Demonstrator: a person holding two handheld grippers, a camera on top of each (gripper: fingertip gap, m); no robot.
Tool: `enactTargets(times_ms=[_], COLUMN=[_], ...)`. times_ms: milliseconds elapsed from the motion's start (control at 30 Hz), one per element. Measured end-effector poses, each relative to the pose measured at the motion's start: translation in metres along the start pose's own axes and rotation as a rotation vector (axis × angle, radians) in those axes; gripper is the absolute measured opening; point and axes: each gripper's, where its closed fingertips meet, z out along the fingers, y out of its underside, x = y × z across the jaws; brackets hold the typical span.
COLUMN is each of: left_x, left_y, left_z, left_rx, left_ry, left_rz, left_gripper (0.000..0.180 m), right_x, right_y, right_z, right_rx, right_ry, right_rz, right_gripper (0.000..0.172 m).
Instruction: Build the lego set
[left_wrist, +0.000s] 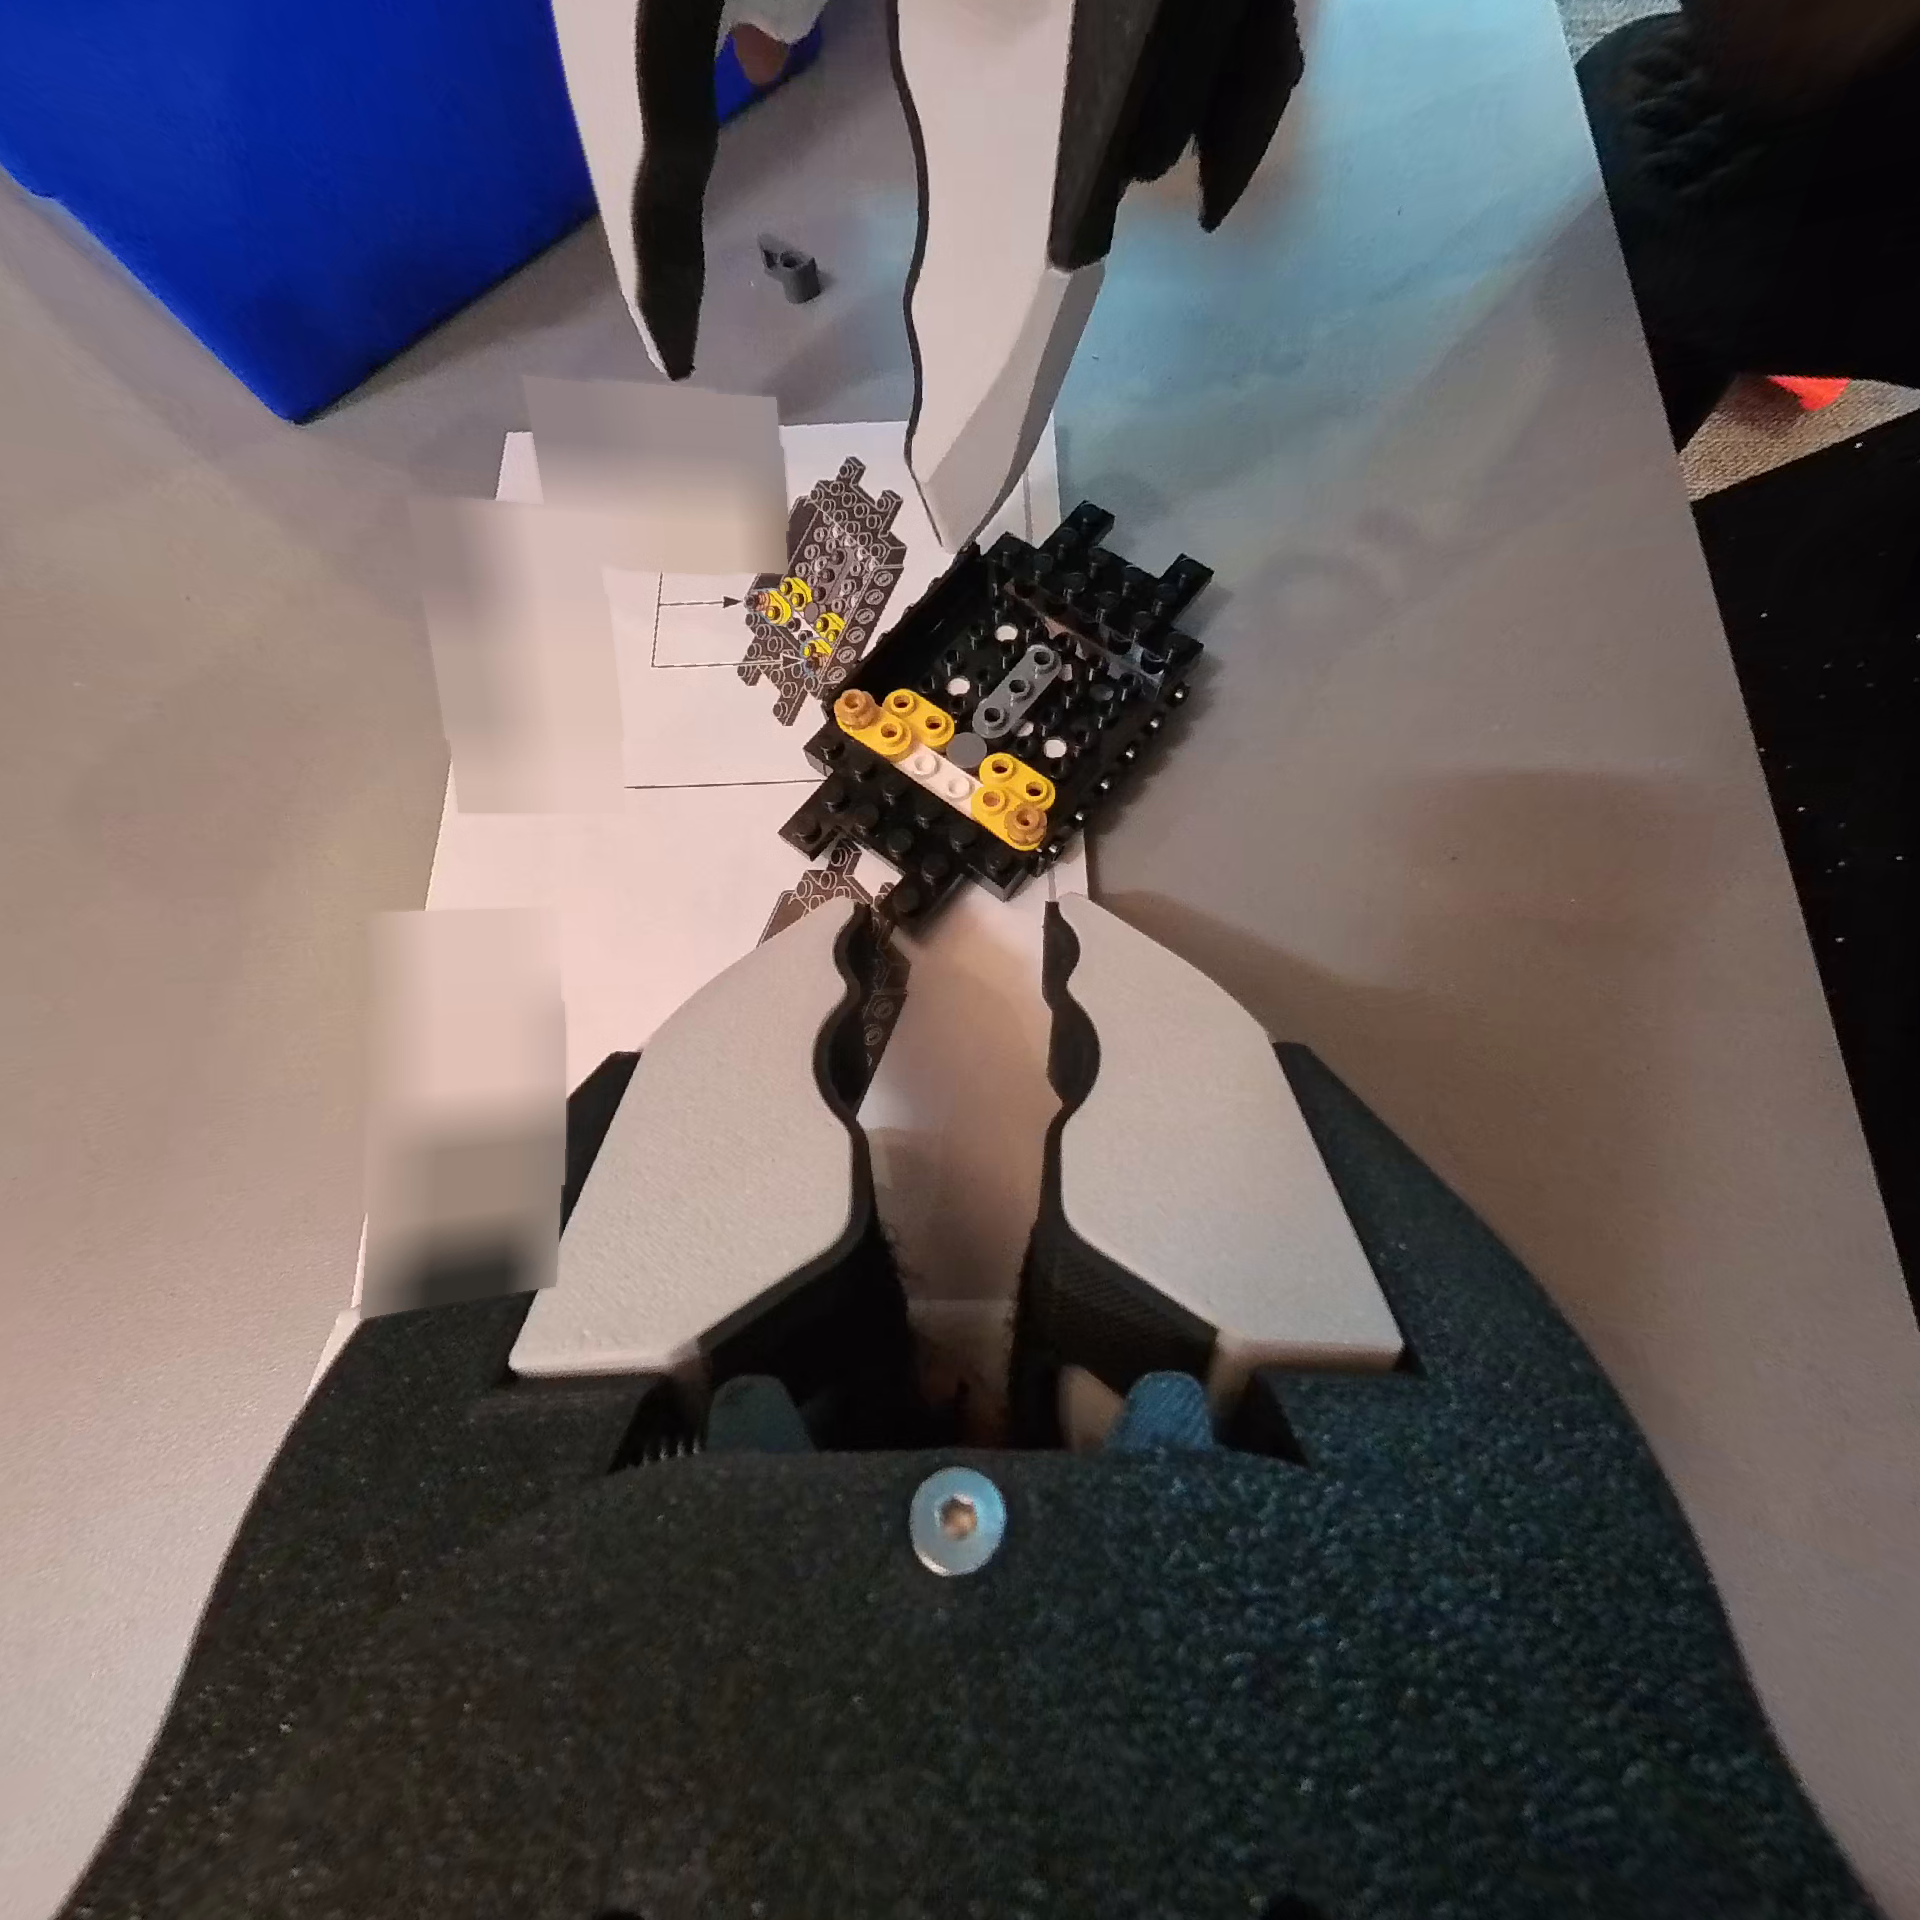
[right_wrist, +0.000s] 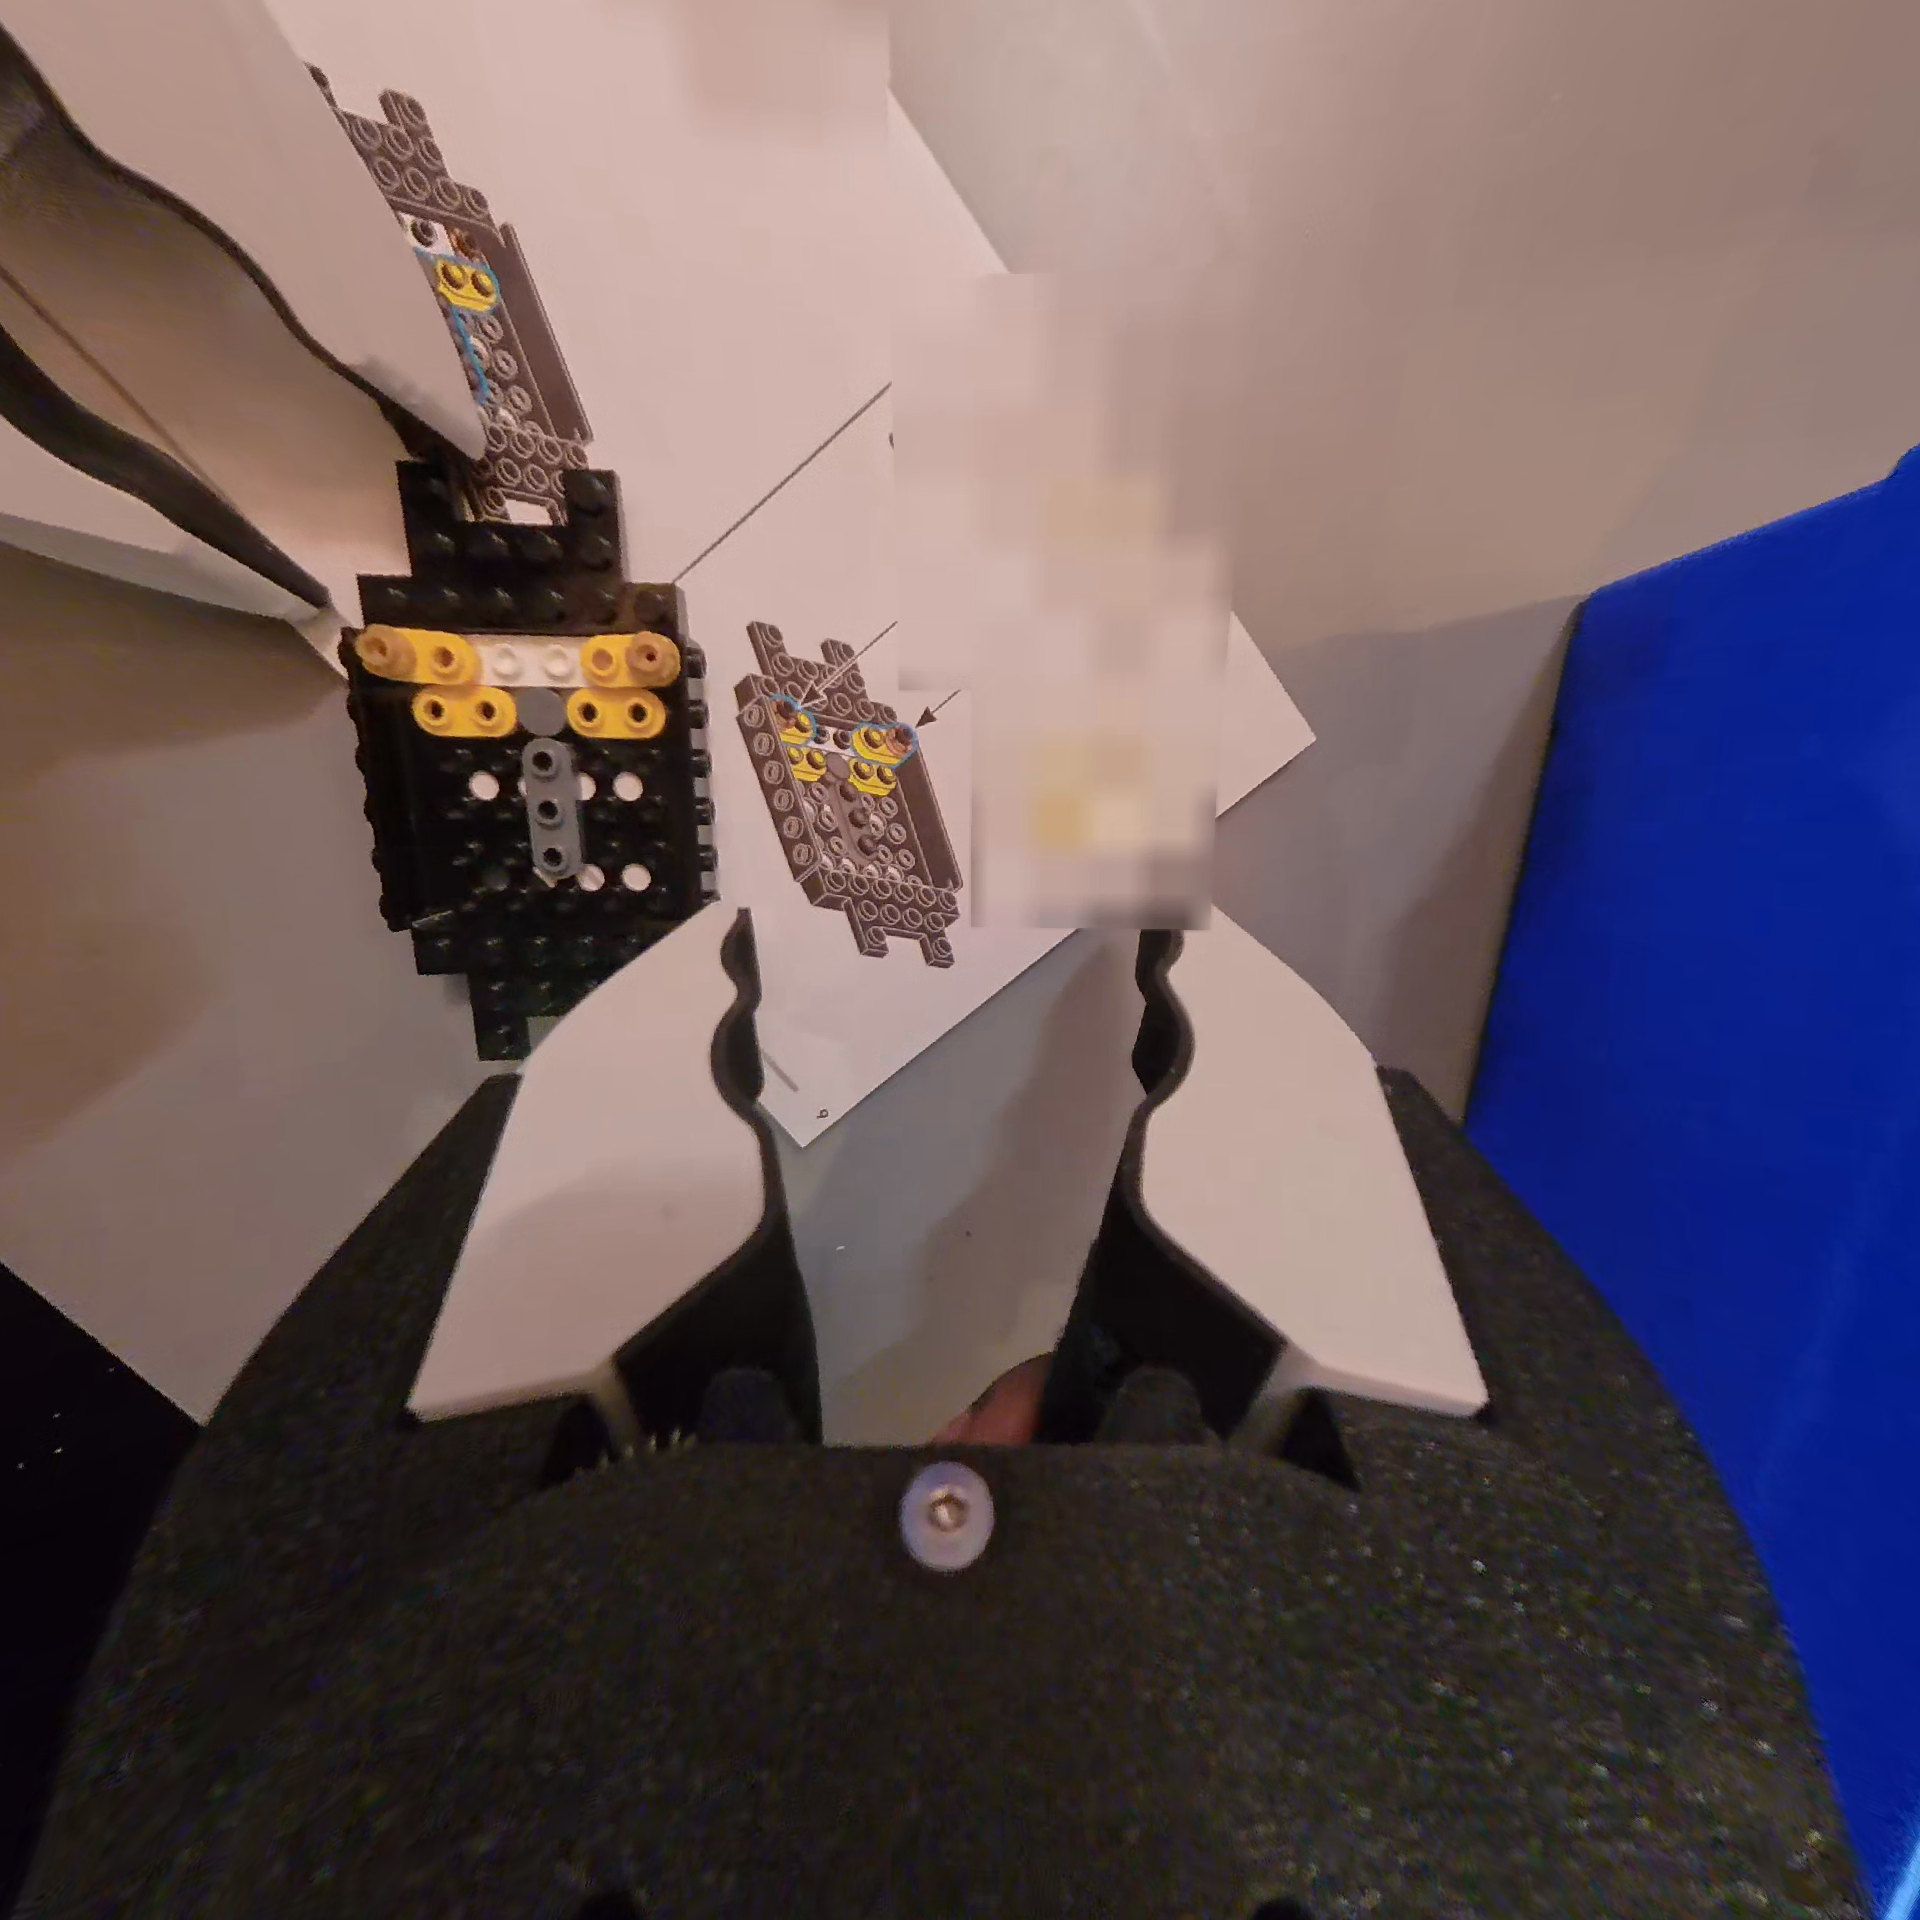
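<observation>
left gripper (left_wrist: 951, 914) open, black brick chassis (left_wrist: 1039, 717) pointing diagonally away

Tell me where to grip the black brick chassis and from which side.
Grip the black brick chassis across its two long straight side walls, probably coming from above. It lies flat on the table, and the walls are parallel; the notched ends and studded yellow plates offer poorer purchase.

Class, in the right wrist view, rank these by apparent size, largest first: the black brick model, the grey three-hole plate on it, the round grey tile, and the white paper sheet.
1. White paper instruction sheet
2. Black brick model
3. Grey three-hole plate
4. Round flat grey tile

All lie on the same tabletop, so nearness to the camera barely skews the ranking.
</observation>
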Motion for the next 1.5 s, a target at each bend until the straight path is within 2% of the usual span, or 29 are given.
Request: enactTargets(times_ms=[733,967,1133,1233,1333,1500], left_x=[0.0,-0.001,-0.001,-0.001,-0.005,-0.012], left_y=[0.001,-0.001,-0.002,-0.003,0.002,-0.005], left_z=[0.001,-0.001,-0.001,-0.001,0.0,-0.009], left_rx=[-0.005,0.008,0.016,0.02,-0.056,-0.081], left_ry=[0.003,0.004,-0.005,-0.018,-0.063,-0.145], left_rz=[-0.002,-0.009,0.004,0.03,0.01,0.026], left_gripper=[0.03,0.031,0.033,0.036,0.045,0.057], right_x=[0.003,-0.005,-0.04,-0.053,-0.056,-0.068], right_y=[0.0,-0.002,-0.008,-0.009,-0.013,-0.021], right_z=[-0.002,-0.021,-0.028,-0.025,-0.024,-0.025], right_rx=[0.01,0.157,0.323,0.359,0.386,0.445], right_ry=[0.019,-0.085,-0.179,-0.174,-0.141,-0.22], right_rz=[0.004,0.062,0.033,-0.013,-0.054,-0.049], right_gripper=[0.069,0.066,0.065,0.068,0.069,0.079])
